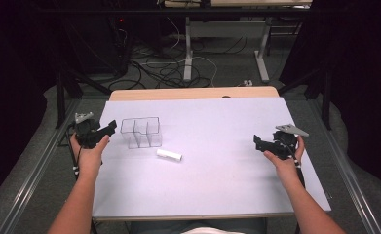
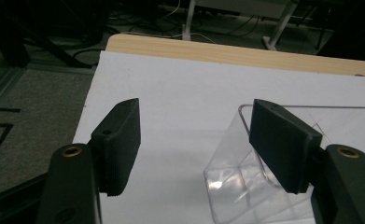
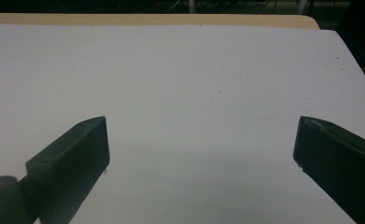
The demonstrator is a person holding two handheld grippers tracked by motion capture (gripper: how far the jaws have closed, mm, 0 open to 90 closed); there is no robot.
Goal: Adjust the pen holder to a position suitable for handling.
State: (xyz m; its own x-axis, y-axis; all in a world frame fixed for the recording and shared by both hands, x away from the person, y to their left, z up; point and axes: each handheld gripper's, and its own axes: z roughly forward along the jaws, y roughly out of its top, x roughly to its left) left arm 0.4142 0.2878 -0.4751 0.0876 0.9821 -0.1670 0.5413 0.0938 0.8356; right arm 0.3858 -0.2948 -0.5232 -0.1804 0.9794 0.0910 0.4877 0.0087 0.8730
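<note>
A clear plastic box (image 1: 140, 131) with several compartments stands on the left half of the white table sheet (image 1: 217, 126). A small white cylinder (image 1: 169, 155) lies on its side just in front of the box. My left gripper (image 1: 109, 129) is held at the sheet's left edge, close to the box's left side, its jaws open and empty. In the left gripper view the left gripper (image 2: 195, 140) is open, with a corner of the clear box (image 2: 238, 172) behind its right jaw. My right gripper (image 1: 259, 142) hovers open over the right part of the sheet, and the right gripper (image 3: 201, 149) has nothing between its jaws.
A wooden table edge (image 1: 193, 92) shows beyond the sheet. Behind the table are desk legs (image 1: 188, 48) and loose cables (image 1: 154, 68) on the floor. Metal rails (image 1: 27, 175) run along both sides of the table.
</note>
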